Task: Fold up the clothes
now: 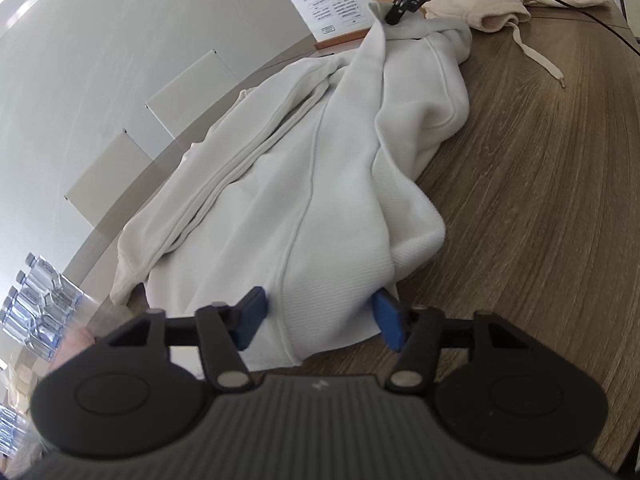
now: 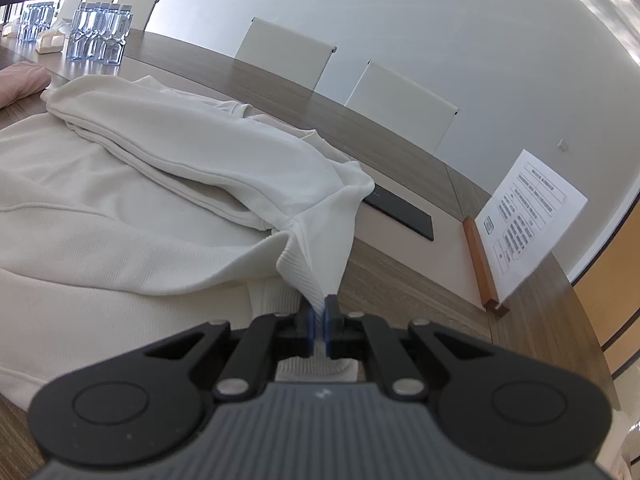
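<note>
Two grippers: both are on one white garment (image 1: 320,168), which lies lengthwise along the table (image 1: 540,200) between them.
Left gripper (image 1: 320,316): your jaws stand released and wide, blue pads on either side of the ribbed hem at the near end. The cloth sits between them, but nothing is pinched.
Why held so: I judge that spread would take the whole thickness of the hem if you clamp there.
Right gripper (image 2: 319,322): your jaws are clenched on a ribbed tip of the garment, a cuff or a hem corner, I cannot tell which. The cloth rises from the table to your pads in a taut peak.
Why held so: gripping the rib gives you the firmest, least stretchy part to pull from.
Garment: thick, soft knit with raised seams running its length, a hood-like bunch at its far end in the left wrist view, and one panel or sleeve doubled over the body in long rounded rolls.
Fold state: partly laid over itself, not yet flat or squared; this fits a fold being made or one being straightened.
Table: wood grain, curved far edge, with a dark flat panel (image 2: 400,210) set in it.
Beyond: a beige garment (image 1: 516,4) with a drawstring lies near the far end, a printed sign (image 2: 528,224) stands in a wooden base, and water bottles (image 2: 98,32) cluster by the far edge.
</note>
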{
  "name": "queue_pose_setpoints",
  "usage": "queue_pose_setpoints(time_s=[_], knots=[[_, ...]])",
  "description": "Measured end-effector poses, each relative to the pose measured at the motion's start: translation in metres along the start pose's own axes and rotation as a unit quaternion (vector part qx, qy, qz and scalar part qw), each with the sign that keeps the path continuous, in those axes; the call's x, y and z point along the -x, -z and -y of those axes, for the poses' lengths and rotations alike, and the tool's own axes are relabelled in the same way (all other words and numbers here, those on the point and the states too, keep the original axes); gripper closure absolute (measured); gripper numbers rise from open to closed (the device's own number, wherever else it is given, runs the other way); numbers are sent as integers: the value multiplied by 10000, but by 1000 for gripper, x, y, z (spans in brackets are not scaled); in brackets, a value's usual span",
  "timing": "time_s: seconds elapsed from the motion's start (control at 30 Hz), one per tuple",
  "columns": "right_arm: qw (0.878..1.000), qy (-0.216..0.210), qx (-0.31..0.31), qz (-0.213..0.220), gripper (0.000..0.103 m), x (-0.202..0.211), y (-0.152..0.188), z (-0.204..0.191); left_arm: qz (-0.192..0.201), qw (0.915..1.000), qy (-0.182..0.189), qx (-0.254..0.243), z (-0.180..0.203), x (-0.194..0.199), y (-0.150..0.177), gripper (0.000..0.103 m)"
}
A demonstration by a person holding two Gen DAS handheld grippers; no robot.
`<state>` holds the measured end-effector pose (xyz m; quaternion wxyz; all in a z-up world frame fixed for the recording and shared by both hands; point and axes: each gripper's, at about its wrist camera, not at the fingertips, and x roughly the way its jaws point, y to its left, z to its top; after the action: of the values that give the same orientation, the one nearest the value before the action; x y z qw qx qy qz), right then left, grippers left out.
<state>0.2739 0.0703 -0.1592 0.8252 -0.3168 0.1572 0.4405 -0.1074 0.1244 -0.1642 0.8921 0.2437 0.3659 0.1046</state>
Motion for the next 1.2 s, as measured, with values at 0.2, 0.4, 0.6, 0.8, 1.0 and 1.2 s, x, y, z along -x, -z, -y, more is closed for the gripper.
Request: queue_pose_setpoints(time_s=[0.2,0.4,0.6,0.8,1.0,1.2], knots=[[9997,21,-105,228,99,25,-3,2,237,9951,-375,888,-45,21,-10,83],[9996,68,-264,36,99,14,1,-2,301,9782,-711,1928,-91,30,-16,82],[9987,9,-442,-238,99,-9,14,-9,244,9704,-638,2315,-110,23,-10,58],[9976,-4,-638,-283,97,-20,29,-12,302,9774,-288,2071,-109,20,1,48],[9967,-11,-777,-245,97,-27,38,-14,466,9903,221,1293,-89,22,15,42],[9962,27,-847,-183,96,-28,41,-16,288,9894,356,1376,-73,12,21,39]])
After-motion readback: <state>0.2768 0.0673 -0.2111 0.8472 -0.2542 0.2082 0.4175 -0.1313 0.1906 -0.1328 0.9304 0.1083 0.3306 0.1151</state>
